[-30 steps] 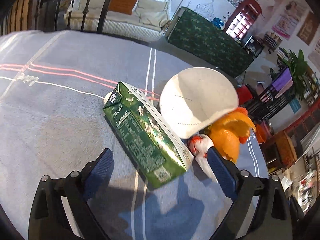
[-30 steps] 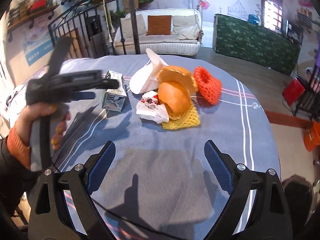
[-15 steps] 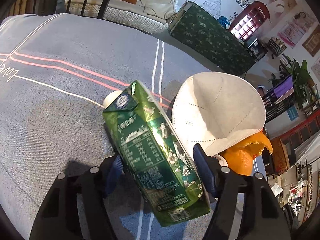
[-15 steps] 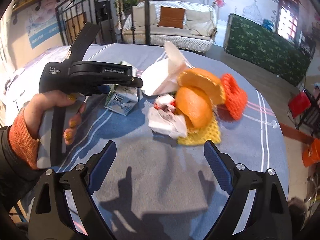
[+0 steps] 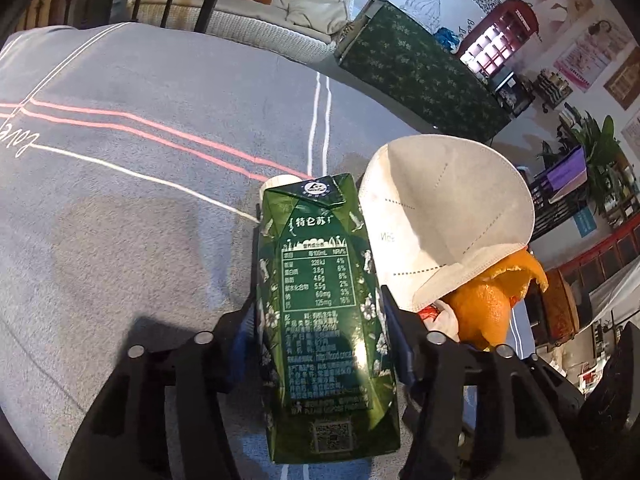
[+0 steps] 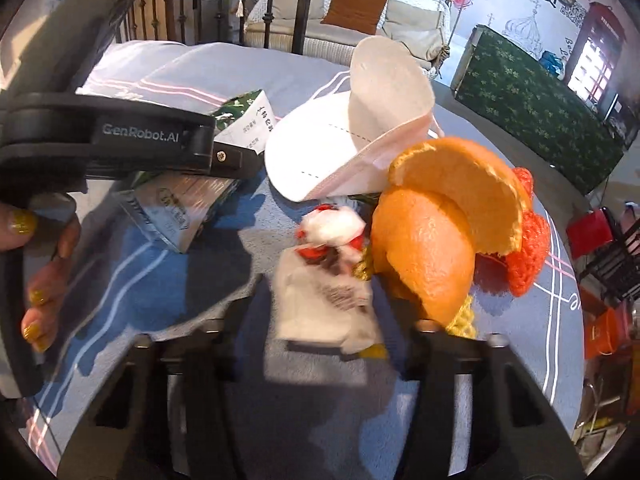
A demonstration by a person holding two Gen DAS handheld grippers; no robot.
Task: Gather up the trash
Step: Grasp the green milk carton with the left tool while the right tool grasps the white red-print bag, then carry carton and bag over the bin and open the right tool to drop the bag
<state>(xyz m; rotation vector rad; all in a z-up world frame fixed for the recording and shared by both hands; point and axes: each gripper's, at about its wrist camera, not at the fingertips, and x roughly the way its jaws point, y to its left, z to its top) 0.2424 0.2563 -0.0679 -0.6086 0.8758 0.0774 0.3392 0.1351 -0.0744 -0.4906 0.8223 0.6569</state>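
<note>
A green milk carton [image 5: 320, 300] stands lengthwise between my left gripper's [image 5: 320, 344] fingers, which are shut on its sides. Beside it lie a white face mask [image 5: 440, 216] and orange peel [image 5: 484, 308]. In the right wrist view the same carton [image 6: 180, 208] shows under the left gripper's black handle [image 6: 120, 136], held by a hand [image 6: 40, 260]. My right gripper [image 6: 332, 320] is closing around a crumpled white wrapper [image 6: 320, 304]; the wrapper lies between the jaws with small gaps on both sides. Orange peel [image 6: 432, 248] is just to its right.
A small red-and-white wrapper [image 6: 332, 224], the mask [image 6: 360, 140], red foam netting [image 6: 528, 248] and yellow netting [image 6: 464, 316] crowd the heap on the grey tablecloth [image 5: 120, 200]. The round table's edge curves at the right. A sofa [image 6: 360, 12] and railing stand behind.
My left gripper closed on the carton and swung it in line with the fingers. My right gripper moved forward and down to the heap, and its jaws narrowed around the white wrapper.
</note>
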